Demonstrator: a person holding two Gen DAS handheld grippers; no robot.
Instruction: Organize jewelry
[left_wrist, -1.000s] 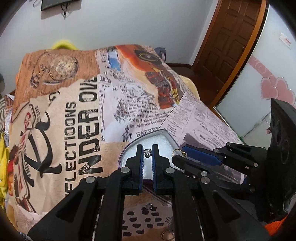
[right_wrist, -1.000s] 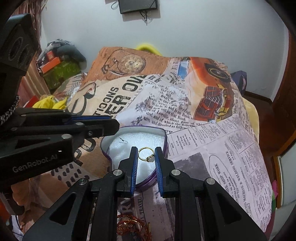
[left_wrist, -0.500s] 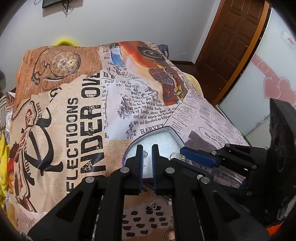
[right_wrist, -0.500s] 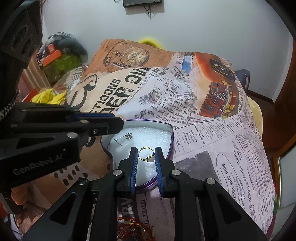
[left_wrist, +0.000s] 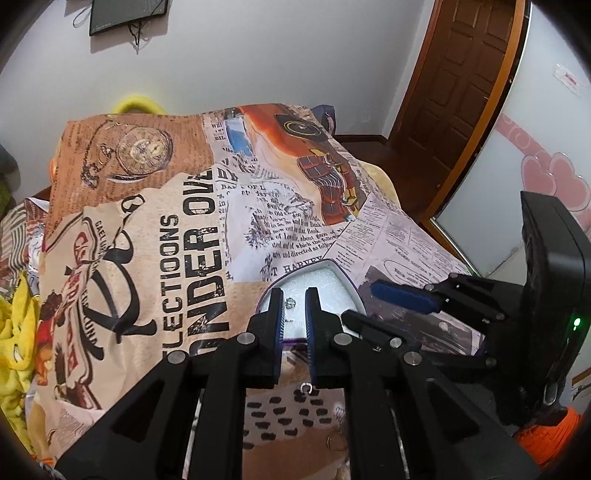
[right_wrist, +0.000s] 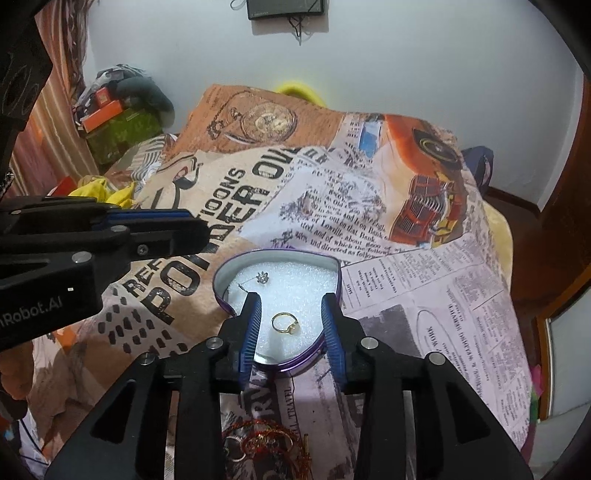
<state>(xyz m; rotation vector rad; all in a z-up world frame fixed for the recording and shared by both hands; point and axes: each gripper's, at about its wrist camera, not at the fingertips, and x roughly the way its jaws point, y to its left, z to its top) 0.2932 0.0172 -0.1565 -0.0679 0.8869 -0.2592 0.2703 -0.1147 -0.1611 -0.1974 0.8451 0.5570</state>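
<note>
A purple heart-shaped tin (right_wrist: 334, 275) lined with white foam sits on the printed bedspread; it also shows in the left wrist view (left_wrist: 345, 277). A gold ring (right_wrist: 285, 323) lies on the foam between the jaws of my right gripper (right_wrist: 291, 306), which is open and empty just above it. A silver stud earring (right_wrist: 261, 277) lies at the tin's far left, and shows in the left wrist view (left_wrist: 290, 303). My left gripper (left_wrist: 294, 297) hovers over the tin's near edge, jaws a little apart, holding nothing.
A tangle of red and gold jewelry (right_wrist: 264, 443) lies on the bedspread below the right gripper. A small silver piece (left_wrist: 306, 387) lies on the spread near the left gripper. A wooden door (left_wrist: 458, 85) and a mirrored panel stand at the right.
My right gripper has opened and let the gold ring drop onto the foam. My left gripper has let go of the silver earring and drawn back, jaws slightly wider.
</note>
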